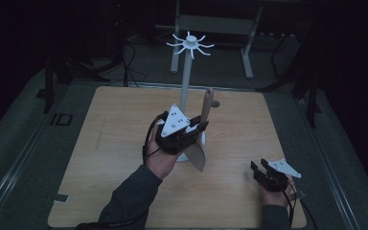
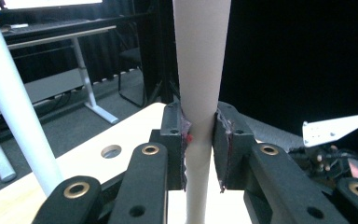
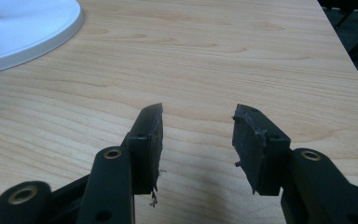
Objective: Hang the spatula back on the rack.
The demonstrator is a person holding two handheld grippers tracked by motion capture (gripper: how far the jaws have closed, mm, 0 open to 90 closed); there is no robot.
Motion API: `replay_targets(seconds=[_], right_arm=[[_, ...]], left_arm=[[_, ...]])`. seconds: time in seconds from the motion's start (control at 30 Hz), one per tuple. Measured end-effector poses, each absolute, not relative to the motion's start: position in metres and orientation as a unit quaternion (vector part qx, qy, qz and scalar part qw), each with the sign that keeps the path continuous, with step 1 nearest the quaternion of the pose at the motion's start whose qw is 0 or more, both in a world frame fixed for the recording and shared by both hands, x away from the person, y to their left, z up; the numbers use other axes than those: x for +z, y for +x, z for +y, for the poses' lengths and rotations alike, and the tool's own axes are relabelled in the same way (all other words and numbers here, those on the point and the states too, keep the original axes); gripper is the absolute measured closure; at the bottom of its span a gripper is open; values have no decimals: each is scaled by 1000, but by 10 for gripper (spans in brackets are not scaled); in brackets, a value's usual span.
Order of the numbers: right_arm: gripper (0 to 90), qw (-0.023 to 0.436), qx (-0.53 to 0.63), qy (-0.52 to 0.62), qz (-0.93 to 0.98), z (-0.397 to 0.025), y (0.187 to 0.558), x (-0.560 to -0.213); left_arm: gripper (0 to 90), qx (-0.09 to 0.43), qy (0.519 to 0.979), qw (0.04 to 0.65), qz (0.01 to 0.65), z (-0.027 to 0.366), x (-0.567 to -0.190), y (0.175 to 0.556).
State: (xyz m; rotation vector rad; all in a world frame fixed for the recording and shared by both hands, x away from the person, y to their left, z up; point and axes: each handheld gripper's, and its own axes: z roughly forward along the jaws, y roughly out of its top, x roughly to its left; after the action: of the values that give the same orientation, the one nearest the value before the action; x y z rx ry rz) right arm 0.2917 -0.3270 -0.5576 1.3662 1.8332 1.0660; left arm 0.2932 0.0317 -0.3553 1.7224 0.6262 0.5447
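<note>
Left gripper (image 1: 191,129) pinches an upright spatula (image 1: 204,125) beside the white rack (image 1: 188,72); right gripper (image 1: 261,168) rests spread. A loose pinch could let it tilt.

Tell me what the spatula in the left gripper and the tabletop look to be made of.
Spatula: pale, matte handle and blade, likely wood or wood-coloured plastic; no grain is visible, so it stays open. Tabletop: light wood or wood-look laminate, with clear grain lines and a smooth, faintly satin surface.

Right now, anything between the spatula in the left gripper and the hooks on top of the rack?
Nothing visible. The left gripper holds the spatula upright beside the rack pole, hooks above, open air between.
</note>
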Motion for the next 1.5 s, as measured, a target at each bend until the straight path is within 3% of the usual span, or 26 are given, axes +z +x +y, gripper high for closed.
replay_targets(seconds=[0.57, 1.5], right_arm=[[527, 305, 403, 516, 692, -327, 292, -558], [527, 305, 403, 516, 691, -327, 291, -558]], left_arm=[[757, 252, 710, 589, 293, 29, -338, 293], [755, 343, 671, 535, 382, 26, -323, 300]])
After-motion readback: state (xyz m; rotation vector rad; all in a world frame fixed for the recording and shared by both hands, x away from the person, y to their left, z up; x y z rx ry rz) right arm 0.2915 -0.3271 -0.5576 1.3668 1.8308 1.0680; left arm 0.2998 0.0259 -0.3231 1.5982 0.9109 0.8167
